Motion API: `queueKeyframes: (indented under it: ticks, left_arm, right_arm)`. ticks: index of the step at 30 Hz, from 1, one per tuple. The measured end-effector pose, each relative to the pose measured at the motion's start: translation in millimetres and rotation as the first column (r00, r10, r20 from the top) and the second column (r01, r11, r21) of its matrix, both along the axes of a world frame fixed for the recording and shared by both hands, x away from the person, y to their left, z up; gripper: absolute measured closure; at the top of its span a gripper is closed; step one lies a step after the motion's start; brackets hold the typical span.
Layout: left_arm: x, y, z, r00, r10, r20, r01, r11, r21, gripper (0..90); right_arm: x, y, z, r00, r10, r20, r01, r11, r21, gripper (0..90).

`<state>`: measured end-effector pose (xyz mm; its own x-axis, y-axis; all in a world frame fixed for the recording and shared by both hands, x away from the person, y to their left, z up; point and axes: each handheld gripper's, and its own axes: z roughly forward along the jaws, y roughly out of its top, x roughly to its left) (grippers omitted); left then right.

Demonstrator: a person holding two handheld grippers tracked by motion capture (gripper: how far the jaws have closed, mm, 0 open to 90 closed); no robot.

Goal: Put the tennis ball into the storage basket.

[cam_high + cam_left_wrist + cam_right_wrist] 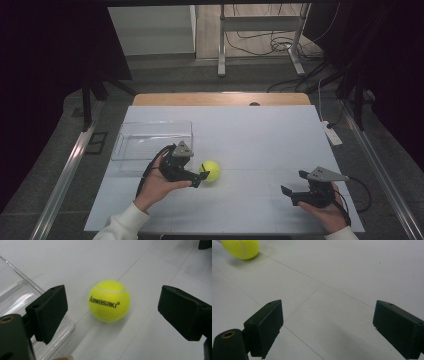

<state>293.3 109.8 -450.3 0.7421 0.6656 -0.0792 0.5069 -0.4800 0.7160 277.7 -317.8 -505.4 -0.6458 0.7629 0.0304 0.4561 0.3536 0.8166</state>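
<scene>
Left gripper view showing tennis ball (109, 301) sitting on white table (155, 267) beside clear plastic bin (17, 293) — left gripper (113, 312) gaping around it, not touching. Ball looking light, fuzzy, springy — pinching across widest middle seems safest. Right gripper (327, 330) idling wide open.

White sheet (260, 145) over a wooden table (220, 98); grey floor (250, 77) around it. Beyond, metal frame legs (220, 45), tangled cables (270, 42), white panel (150, 30). Dark curtains (45, 65) either side. Power strip (332, 133) at right edge.
</scene>
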Motion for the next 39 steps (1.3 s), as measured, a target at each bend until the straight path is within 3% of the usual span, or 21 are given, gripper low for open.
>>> queueKeyframes:
  ticks: [39]
  left_arm:
    - [24.1, -31.1, 7.2, 0.9987, -0.050, -0.009, 0.050, 0.9983, 0.029, 8.9]
  right_arm:
    - [-1.1, -1.3, -0.3, 1.0000, 0.000, 0.001, 0.000, 1.000, -0.002, 9.5]
